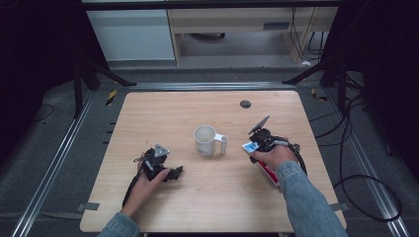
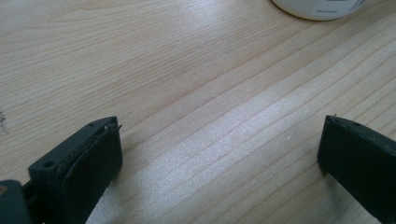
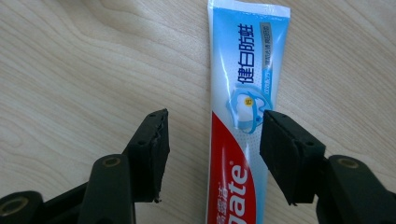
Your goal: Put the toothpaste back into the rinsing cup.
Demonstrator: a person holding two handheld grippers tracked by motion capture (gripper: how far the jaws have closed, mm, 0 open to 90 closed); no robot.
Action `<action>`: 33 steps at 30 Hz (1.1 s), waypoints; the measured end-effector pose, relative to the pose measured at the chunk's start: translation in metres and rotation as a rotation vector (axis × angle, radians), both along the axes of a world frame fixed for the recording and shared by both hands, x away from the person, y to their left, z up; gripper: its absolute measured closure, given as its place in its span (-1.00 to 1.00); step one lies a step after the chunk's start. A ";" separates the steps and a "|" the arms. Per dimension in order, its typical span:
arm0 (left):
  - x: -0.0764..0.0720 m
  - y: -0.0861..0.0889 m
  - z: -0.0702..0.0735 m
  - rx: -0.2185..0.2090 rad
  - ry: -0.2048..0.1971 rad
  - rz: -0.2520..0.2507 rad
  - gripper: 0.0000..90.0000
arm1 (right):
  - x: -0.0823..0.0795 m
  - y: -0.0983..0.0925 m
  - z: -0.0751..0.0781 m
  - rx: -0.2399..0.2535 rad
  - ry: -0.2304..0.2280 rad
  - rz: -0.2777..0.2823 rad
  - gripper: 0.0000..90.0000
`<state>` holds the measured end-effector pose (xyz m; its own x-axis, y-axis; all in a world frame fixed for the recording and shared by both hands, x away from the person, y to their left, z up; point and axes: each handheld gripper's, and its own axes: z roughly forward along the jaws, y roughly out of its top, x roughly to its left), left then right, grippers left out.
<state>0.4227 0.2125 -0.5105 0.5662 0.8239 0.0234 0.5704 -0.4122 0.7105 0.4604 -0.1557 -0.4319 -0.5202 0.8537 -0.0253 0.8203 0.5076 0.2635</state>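
A red, white and blue toothpaste tube lies flat on the wooden table, its blue end pointing away from the person. My right gripper hangs just over it, jaws astride the tube with a gap at the left pad, so it is open and not pressing. In the high view the right gripper sits right of a white mug that stands upright mid-table. My left gripper rests low on the table left of the mug, open, with bare wood between its fingertips. The mug's base shows beyond it.
A dark round grommet sits in the table's far right part. Black cables trail off the right edge. Metal rails and stand legs run along the floor on both sides of the table.
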 end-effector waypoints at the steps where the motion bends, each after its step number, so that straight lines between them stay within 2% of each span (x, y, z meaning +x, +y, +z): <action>1: 0.000 0.000 0.000 0.000 0.000 0.000 -1.00 | 0.001 0.001 -0.002 -0.004 0.005 -0.016 -0.06; 11: 0.000 0.000 0.000 -0.002 0.001 0.001 -1.00 | 0.020 -0.004 -0.018 -0.024 0.044 -0.040 -0.04; 33: 0.000 -0.001 0.000 -0.006 0.000 -0.003 -1.00 | 0.034 -0.004 -0.035 -0.049 0.088 -0.047 -0.01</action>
